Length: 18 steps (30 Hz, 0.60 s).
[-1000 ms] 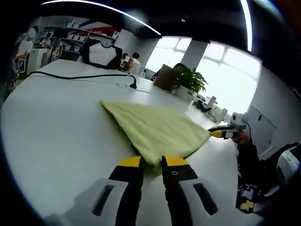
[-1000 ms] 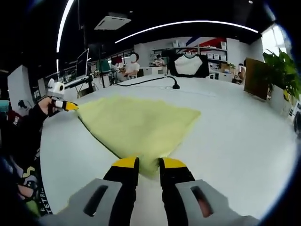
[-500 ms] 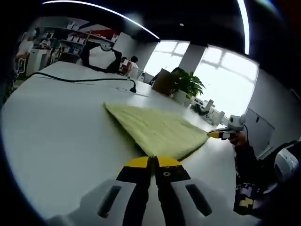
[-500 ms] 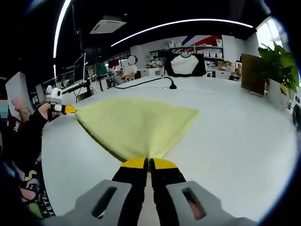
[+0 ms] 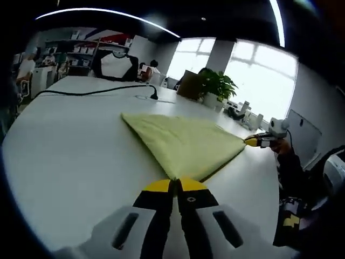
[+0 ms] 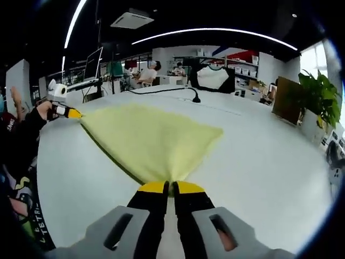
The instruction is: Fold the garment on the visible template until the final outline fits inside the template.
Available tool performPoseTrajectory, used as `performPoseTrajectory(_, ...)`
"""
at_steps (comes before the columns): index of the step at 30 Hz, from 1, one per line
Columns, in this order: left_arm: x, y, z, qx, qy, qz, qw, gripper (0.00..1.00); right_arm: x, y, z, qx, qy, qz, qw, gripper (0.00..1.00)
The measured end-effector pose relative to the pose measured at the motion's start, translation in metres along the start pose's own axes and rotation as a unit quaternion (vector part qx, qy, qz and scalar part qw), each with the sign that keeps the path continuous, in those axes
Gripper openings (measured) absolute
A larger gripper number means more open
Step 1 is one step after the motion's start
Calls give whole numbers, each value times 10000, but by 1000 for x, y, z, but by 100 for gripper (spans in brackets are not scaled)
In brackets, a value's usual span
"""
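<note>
Now the left claw [image 5: 173, 186] is clenched on one near corner of the yellow garment [image 5: 180, 141], and the right claw [image 6: 168, 187] is clenched on the other. Between them the near edge runs taut, the cloth stretching away over the white worktop [image 5: 70, 145]. Open room lies all round; a black cable [image 5: 97, 91] sits well beyond the far corner

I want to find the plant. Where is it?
In the left gripper view, the potted plant stands at the table's far edge by the windows, beyond the yellow garment.
</note>
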<state>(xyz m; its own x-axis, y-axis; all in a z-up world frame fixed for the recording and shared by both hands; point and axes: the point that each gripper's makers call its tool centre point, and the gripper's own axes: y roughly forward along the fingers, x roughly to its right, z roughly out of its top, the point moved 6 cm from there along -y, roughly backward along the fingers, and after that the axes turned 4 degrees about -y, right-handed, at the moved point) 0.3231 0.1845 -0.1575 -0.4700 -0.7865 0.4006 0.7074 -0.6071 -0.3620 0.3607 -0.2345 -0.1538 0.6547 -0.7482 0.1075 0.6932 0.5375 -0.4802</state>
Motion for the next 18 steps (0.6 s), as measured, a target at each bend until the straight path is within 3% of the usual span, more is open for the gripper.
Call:
performPoseTrajectory(4,3,-2,-9,-34,-40,122,9999,3,5,-6,-2,67,75,-139,9999,8)
performPoseTrajectory(7,2,-9,-8,103,-25,197,9998,3,6,-11,-2,115,60,-290,9995,6)
performPoseTrajectory(11,-1,-17,1,510,-90,427,9977,3,9,-18,6,298,95,-472,9984,5)
performPoseTrajectory(16,5,-27,19,1420,212,822,9862,6,5,-24,19,586,57,-681,9959,5)
performPoseTrajectory(18,15,-26,22,1559,277,823,9839,6,0,-23,25,724,59,-714,9948,5)
